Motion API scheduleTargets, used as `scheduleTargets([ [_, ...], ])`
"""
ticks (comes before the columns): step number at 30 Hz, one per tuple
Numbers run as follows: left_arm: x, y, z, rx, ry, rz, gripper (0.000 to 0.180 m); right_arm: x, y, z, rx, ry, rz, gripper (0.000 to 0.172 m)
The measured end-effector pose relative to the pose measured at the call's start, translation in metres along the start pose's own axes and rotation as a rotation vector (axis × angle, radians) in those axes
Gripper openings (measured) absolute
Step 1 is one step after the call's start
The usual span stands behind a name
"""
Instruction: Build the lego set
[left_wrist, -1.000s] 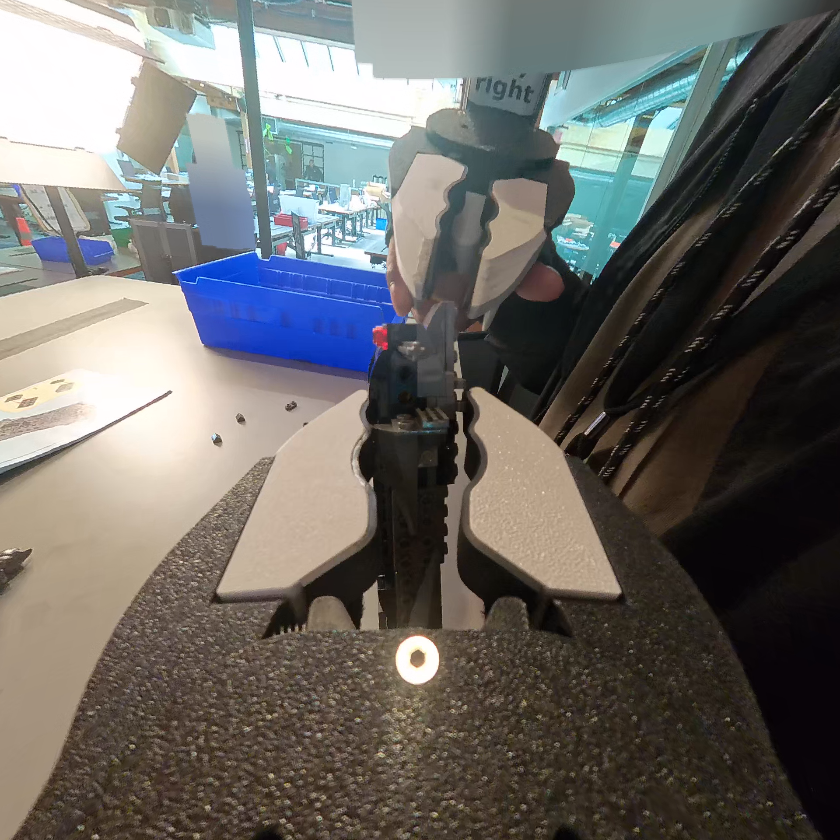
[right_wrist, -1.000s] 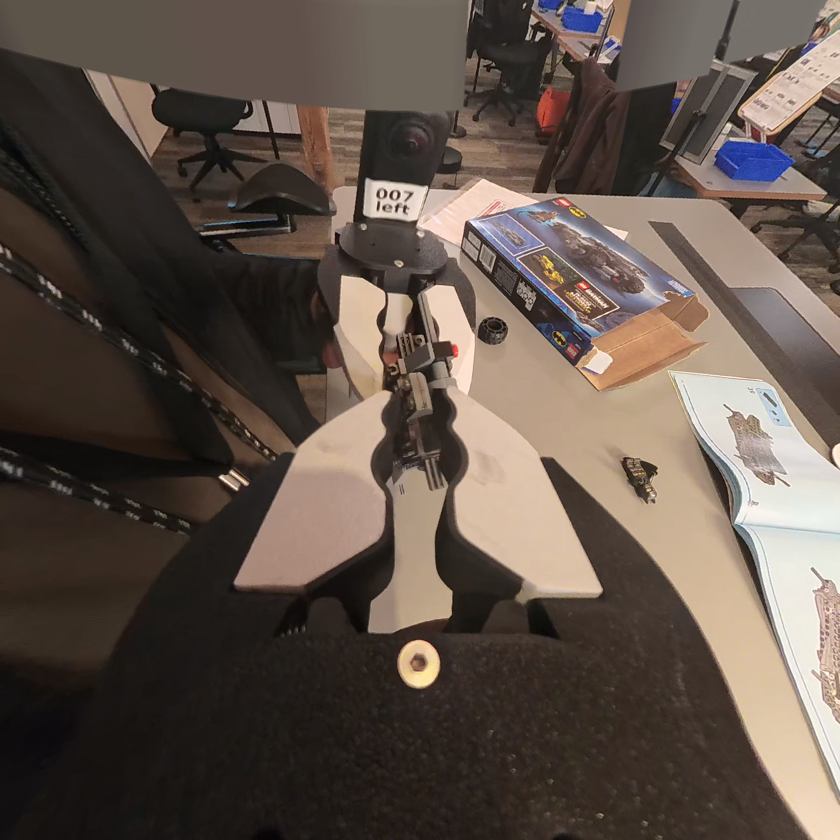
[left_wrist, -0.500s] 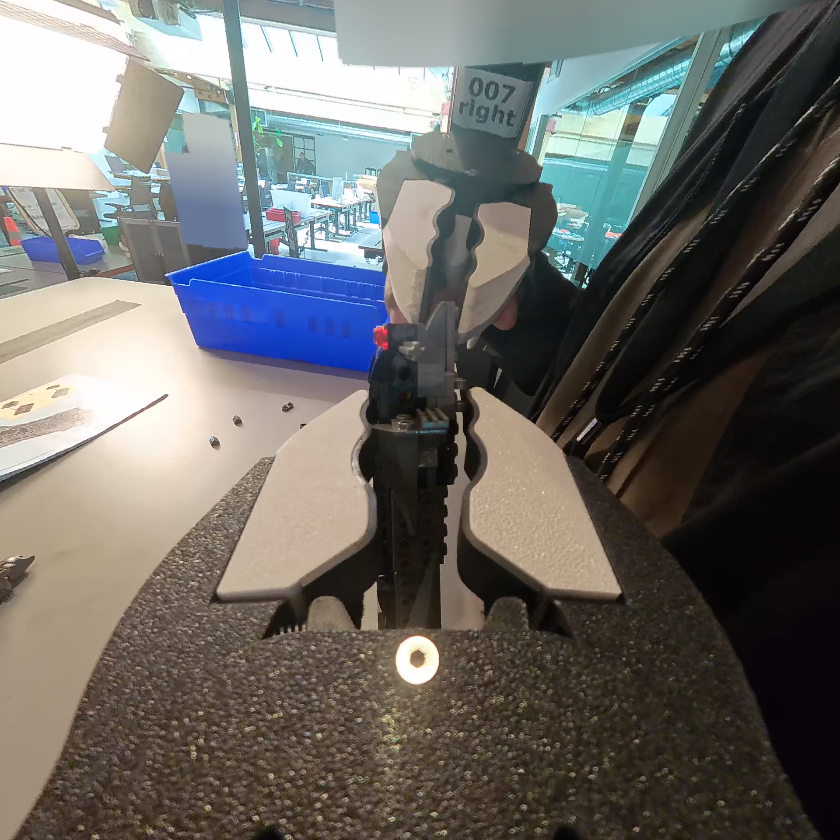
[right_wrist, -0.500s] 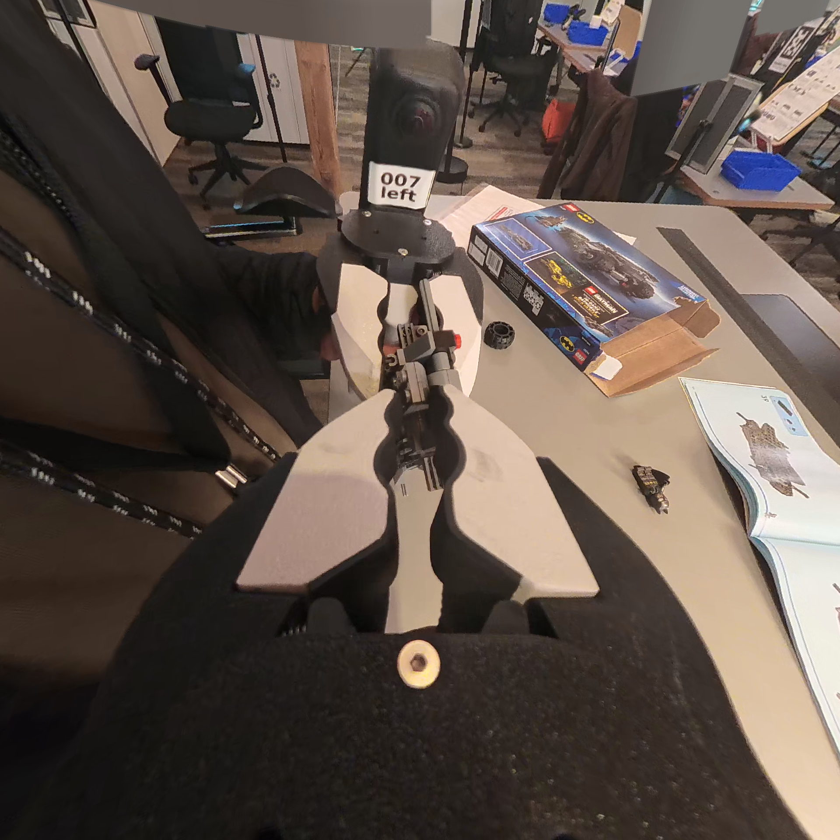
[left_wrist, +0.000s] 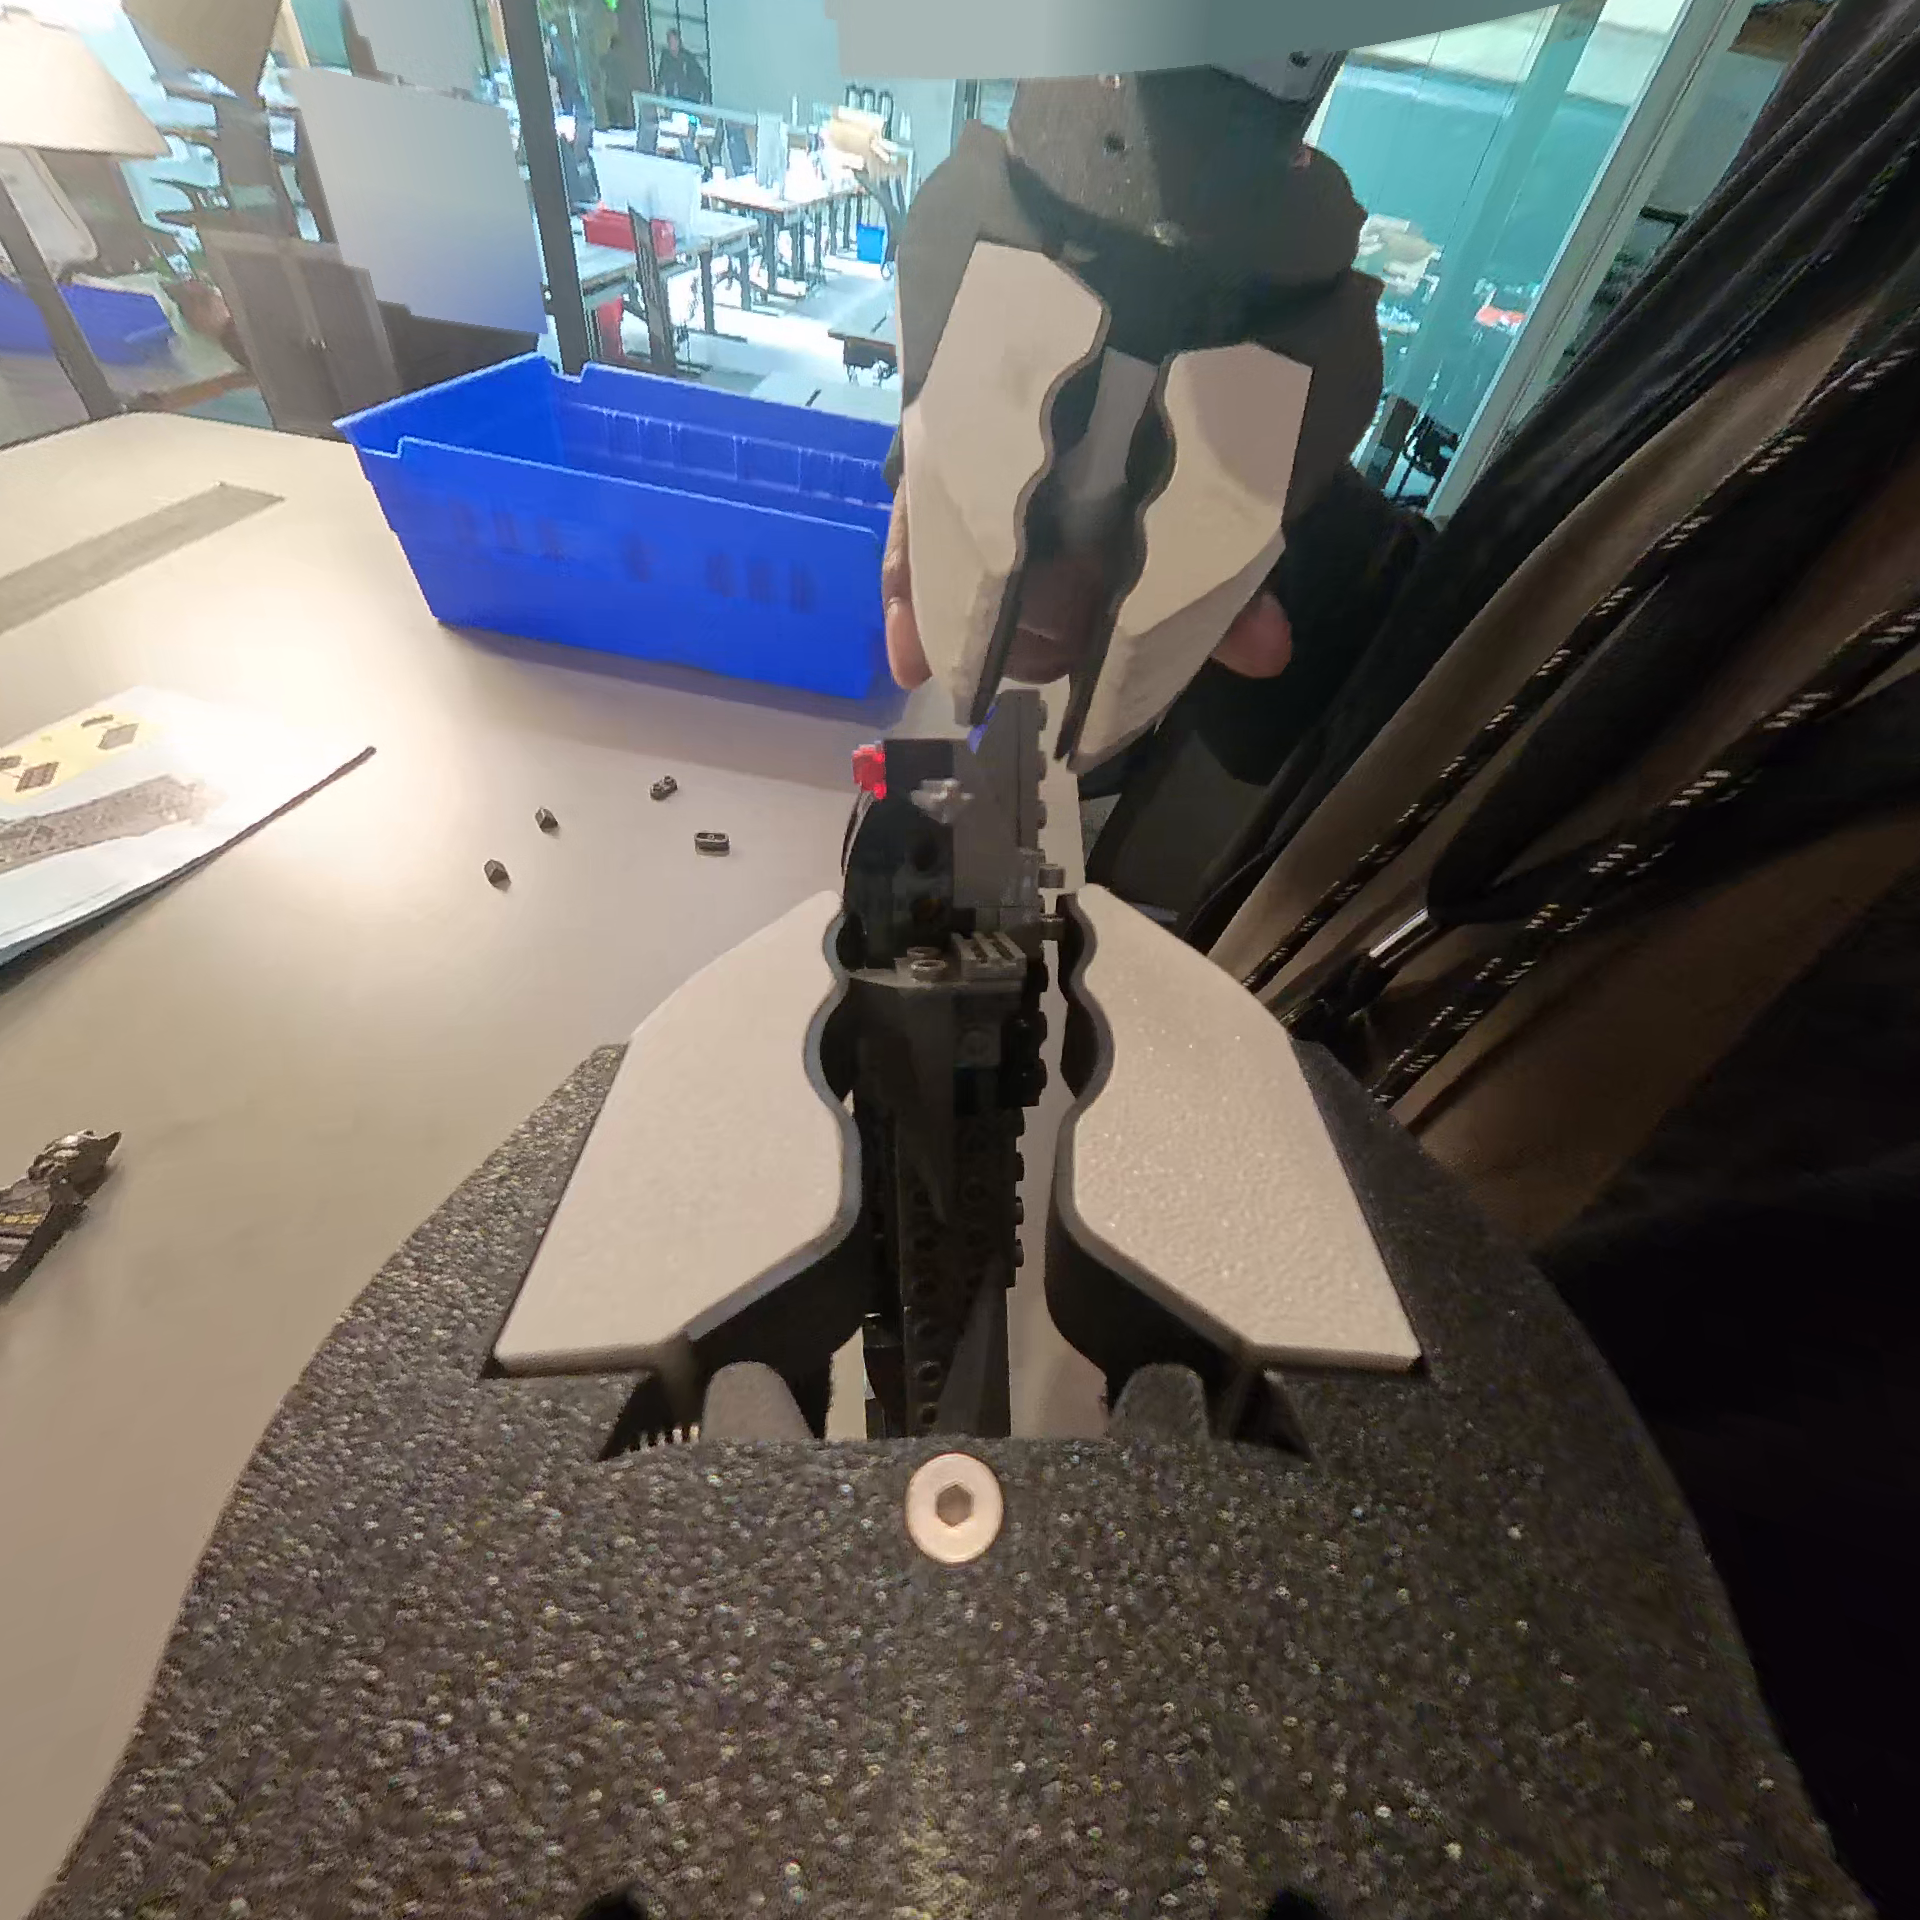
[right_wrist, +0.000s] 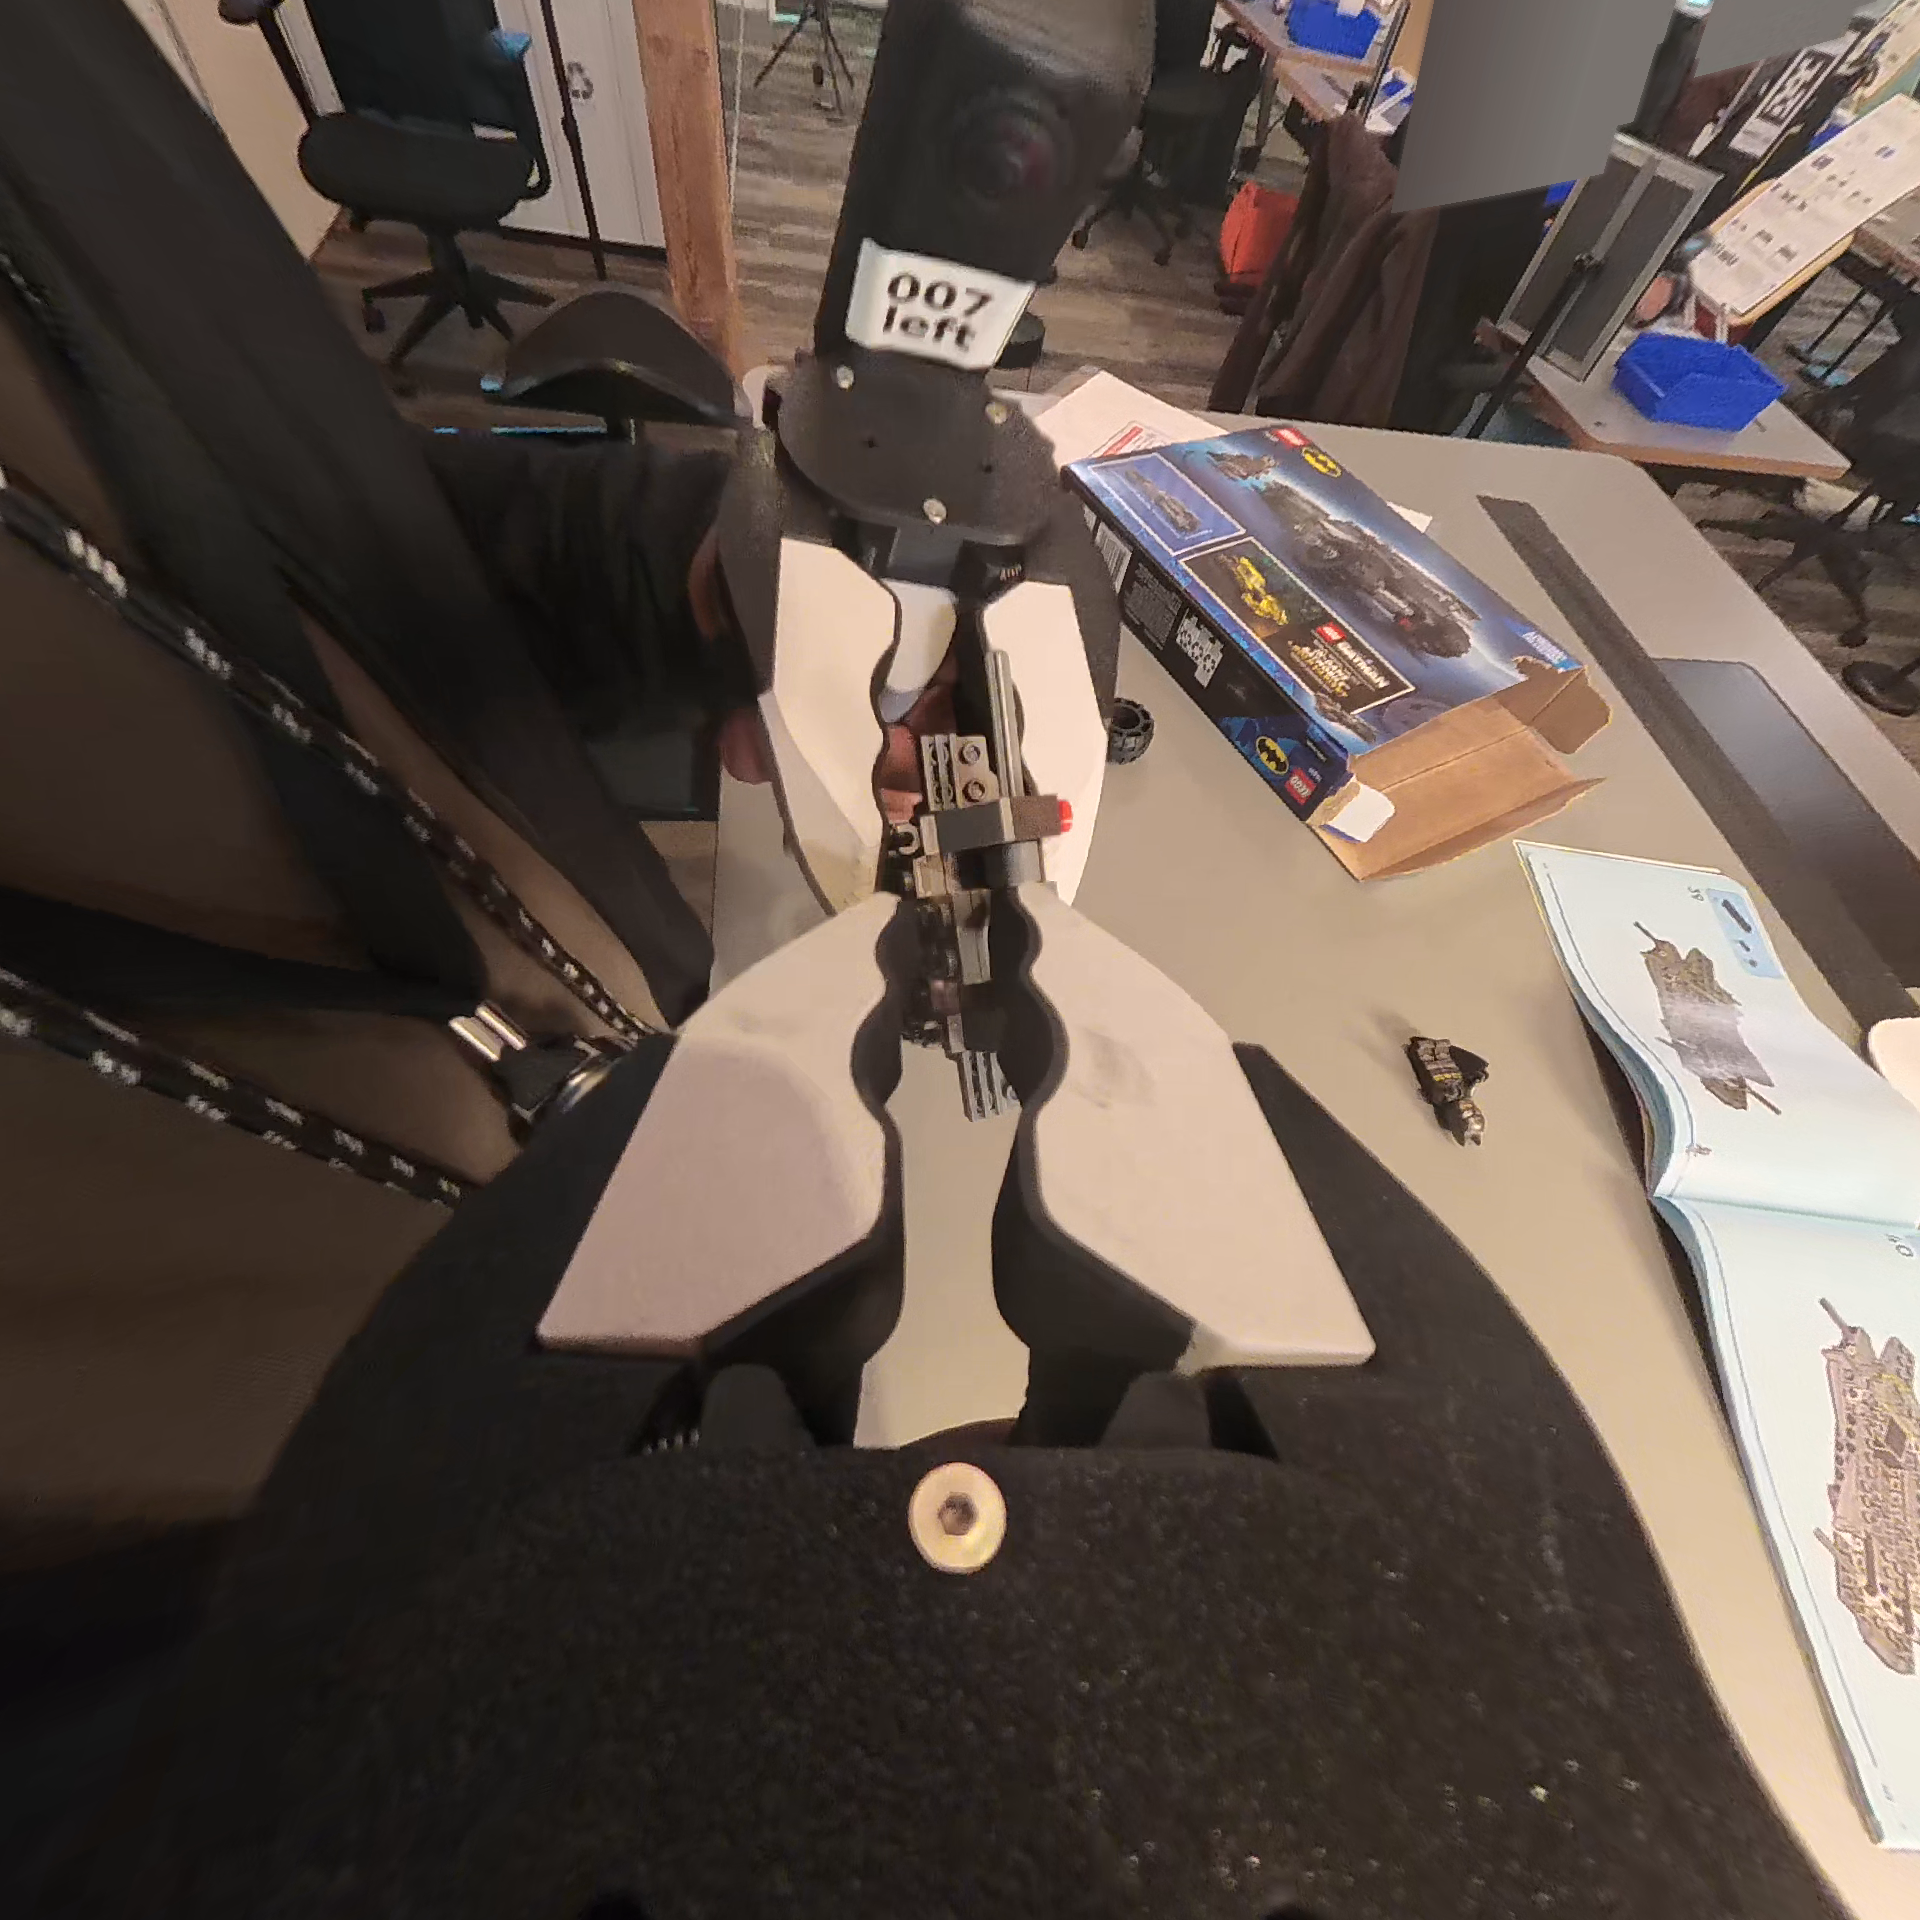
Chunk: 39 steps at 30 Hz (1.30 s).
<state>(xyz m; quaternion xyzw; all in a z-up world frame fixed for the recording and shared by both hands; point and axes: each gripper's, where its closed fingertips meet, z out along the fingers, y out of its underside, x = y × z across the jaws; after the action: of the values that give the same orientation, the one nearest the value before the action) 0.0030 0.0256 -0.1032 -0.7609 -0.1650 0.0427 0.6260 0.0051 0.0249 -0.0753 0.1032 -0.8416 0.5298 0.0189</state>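
Observation:
My left gripper is shut on a long black and dark grey brick assembly that lies lengthwise between its fingers and juts out past the tips. A small red stud sits on its far end. My right gripper comes from the opposite side, and its tips close on the grey upright piece at that end. In the right wrist view my right gripper straddles the same assembly, with the left gripper's white fingers just beyond. Both hold it above the grey table.
A blue bin, a booklet, small dark loose pieces and a dark minifigure lie on the table. The right wrist view shows a printed box, a black wheel and an open booklet. A person's dark clothing is close by. Left and right tips are no more than a few centimetres apart.
The two grippers have drawn closer together and tilted, still joined at the assembly. The left grip is unchanged. The right tips stay on the grey end piece.

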Motion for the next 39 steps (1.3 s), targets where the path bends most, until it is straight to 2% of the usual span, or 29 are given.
scheduleTargets([
  [20,0.001,0.013,-0.001,-0.119,-0.038,-0.004,0.036,-0.004,0.012,0.012,-0.033,-0.069,0.032,0.012],
  [33,-0.007,0.022,0.002,-0.189,-0.086,-0.051,0.036,0.003,0.021,0.018,-0.121,0.049,-0.032,0.015],
  [39,-0.013,0.022,0.004,-0.181,-0.129,-0.109,0.036,0.013,0.023,0.015,-0.170,0.171,-0.087,0.021],
])
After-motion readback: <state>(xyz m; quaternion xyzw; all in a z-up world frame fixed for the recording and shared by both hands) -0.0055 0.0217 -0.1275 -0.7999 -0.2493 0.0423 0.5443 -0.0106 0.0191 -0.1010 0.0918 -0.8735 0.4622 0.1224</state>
